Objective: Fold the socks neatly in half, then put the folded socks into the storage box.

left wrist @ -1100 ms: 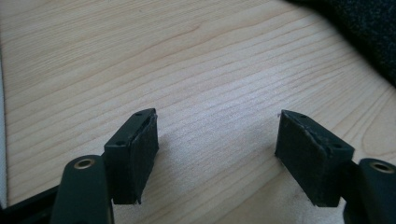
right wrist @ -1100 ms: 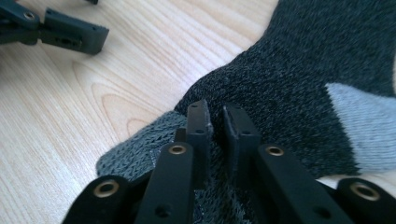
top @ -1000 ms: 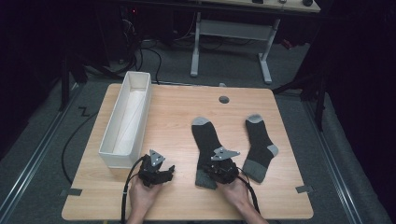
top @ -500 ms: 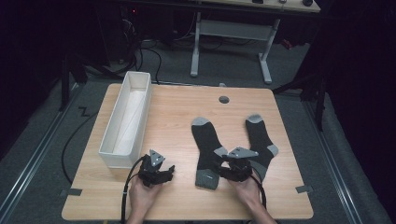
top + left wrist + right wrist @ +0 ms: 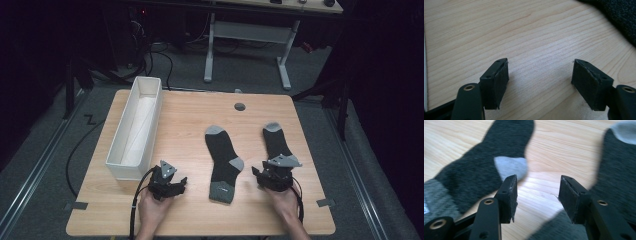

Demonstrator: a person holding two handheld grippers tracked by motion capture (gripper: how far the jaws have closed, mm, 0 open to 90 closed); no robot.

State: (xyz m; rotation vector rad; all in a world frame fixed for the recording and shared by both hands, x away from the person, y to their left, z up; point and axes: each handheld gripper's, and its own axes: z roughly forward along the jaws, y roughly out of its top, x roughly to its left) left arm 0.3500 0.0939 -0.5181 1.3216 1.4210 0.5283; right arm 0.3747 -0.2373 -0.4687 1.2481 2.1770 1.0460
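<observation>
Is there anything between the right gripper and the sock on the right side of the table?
Nothing visible. The right gripper sits at the cuff end of the right sock, jaws open over bare wood in its own view. The left sock lies off to the side.

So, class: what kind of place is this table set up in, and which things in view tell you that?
Probably a lab or workshop set up for recording. A lone wooden table stands on grey carpet, cables trail across the floor behind it, and a bench frame sits in the dark surroundings.
</observation>
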